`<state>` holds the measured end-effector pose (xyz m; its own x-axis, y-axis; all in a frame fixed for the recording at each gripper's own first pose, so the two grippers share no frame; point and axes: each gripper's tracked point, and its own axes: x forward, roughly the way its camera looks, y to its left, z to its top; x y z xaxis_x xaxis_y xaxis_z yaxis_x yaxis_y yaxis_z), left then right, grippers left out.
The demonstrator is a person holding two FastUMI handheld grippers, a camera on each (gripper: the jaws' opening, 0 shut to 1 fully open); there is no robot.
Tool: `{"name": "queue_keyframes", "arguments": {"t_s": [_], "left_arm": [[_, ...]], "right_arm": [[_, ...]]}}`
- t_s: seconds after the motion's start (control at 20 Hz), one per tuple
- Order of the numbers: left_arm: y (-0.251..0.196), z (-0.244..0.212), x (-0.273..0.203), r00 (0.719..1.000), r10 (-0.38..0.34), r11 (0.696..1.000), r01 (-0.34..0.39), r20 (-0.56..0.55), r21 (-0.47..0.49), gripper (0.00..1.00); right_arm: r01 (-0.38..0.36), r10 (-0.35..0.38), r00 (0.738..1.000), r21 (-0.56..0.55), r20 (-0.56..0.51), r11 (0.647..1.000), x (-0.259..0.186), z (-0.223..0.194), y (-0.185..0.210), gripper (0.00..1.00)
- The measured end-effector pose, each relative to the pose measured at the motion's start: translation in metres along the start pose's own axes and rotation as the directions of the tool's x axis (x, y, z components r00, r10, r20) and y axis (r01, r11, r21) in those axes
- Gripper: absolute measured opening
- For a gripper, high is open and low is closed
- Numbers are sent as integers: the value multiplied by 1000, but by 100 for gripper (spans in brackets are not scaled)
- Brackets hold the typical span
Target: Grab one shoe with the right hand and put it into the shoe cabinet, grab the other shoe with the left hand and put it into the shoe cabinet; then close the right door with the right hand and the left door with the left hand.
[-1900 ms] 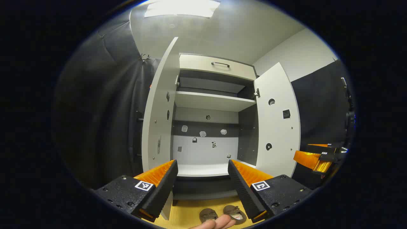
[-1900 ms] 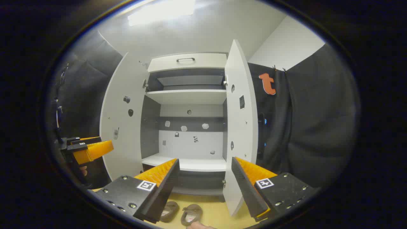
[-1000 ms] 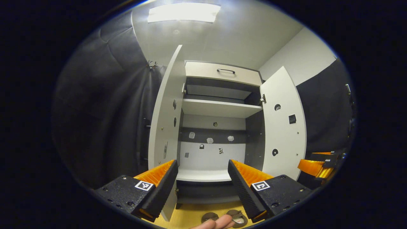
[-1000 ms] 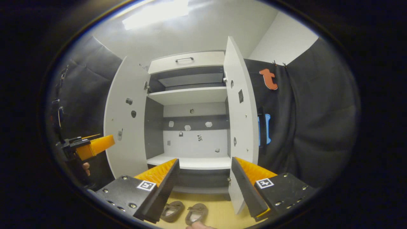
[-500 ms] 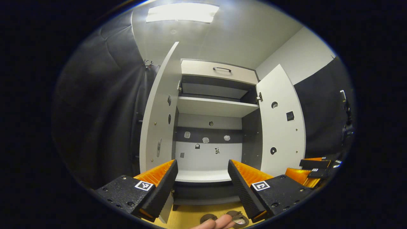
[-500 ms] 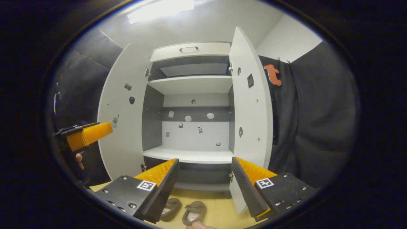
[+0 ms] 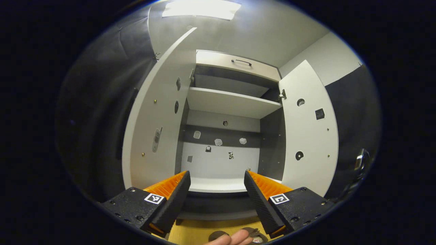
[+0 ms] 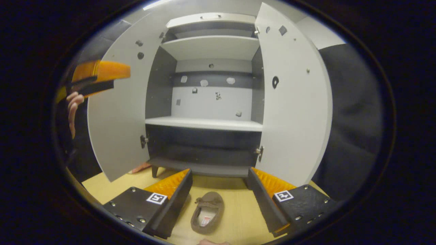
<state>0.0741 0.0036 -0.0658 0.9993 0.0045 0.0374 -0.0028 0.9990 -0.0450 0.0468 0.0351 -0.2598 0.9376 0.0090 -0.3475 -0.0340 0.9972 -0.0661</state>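
Right gripper view: left gripper (image 8: 102, 73) up at far left, its spread we cannot tell; ahead, shoe cabinet (image 8: 204, 124), doors open. Right gripper (image 8: 218, 185) wide, empty; shoe (image 8: 206, 212) on floor between our fingers. We should descend straight, pinch sides.

Left gripper view: left gripper (image 7: 216, 187) wide, empty.

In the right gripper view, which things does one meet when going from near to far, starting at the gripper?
right gripper → shoe on the floor → cabinet's white shelf → cabinet's back wall
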Motion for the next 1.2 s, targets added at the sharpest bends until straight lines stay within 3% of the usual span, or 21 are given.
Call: {"name": "queue_keyframes", "arguments": {"t_s": [0.1,0.15,0.35,0.5,0.65,0.7,0.75,0.9,1.0,1.15,1.2], "left_arm": [[5,-11,13,1000,9,1000,-9,-29,-4,96],[7,-17,16,999,12,1000,-12,-30,-13,97],[1,-30,25,997,-28,1000,27,-78,-9,96],[-4,-23,27,997,-55,998,55,-46,-9,96],[-7,-25,35,997,-67,998,67,-31,18,96],[-6,-28,39,997,-62,998,63,-38,20,96],[-5,-32,41,997,-58,998,59,-45,22,96],[2,-41,51,997,-41,998,44,-69,33,96],[3,-48,58,995,-47,998,51,-86,45,96],[1,-65,70,989,-72,997,77,-132,33,96],[-1,-69,74,987,-74,996,79,-143,30,96]], "right_arm": [[8,-8,995,0,-97,1000,14,-47,5,98],[2,-1,991,8,-137,1000,19,-66,11,94],[-45,42,958,-4,-283,999,32,-133,37,98],[-36,51,915,46,-401,998,43,-174,47,85],[-43,76,905,88,-418,995,65,-181,56,83],[-32,70,896,93,-439,995,70,-185,58,58],[-44,89,883,107,-461,993,75,-192,64,48],[-57,64,873,29,-484,998,84,-204,60,51],[-108,84,880,-24,-467,994,84,-206,61,29],[-110,83,894,-34,-441,993,88,-207,58,32],[-116,107,894,5,-436,993,85,-204,59,20]]}}
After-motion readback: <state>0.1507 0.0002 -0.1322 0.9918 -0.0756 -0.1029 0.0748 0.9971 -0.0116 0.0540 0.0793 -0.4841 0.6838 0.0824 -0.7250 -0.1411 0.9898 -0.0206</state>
